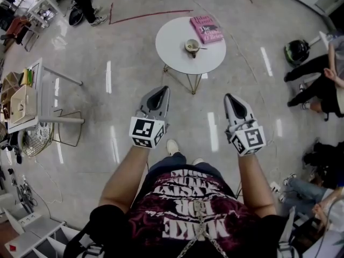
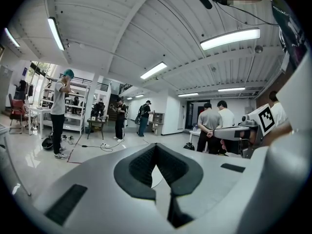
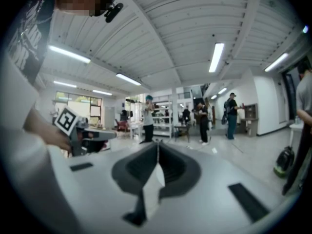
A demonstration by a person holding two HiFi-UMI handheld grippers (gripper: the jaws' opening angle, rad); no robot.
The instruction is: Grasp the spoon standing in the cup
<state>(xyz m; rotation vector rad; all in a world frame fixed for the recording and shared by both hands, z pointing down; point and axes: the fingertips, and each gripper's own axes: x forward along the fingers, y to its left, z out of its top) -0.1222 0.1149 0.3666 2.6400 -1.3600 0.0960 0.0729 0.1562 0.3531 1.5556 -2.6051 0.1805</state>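
Observation:
A cup (image 1: pixel 192 47) stands on the round white table (image 1: pixel 173 39), with the spoon (image 1: pixel 201 49) in it, its handle leaning out to the right. Both grippers hang well short of the table, over the floor in front of the person's feet. My left gripper (image 1: pixel 159 92) points toward the table's near left edge; its jaws meet at the tips and nothing is between them (image 2: pixel 155 146). My right gripper (image 1: pixel 231 97) is level with it to the right, also shut and empty (image 3: pixel 157 143). Neither gripper view shows the cup or the spoon.
A pink book (image 1: pixel 207 28) lies on the table behind the cup. A white desk (image 1: pixel 37 98) with boxes and a fan (image 1: pixel 36 140) stand at the left. Seated people's legs (image 1: pixel 317 87) and a dark helmet-like object (image 1: pixel 296 50) fill the right side.

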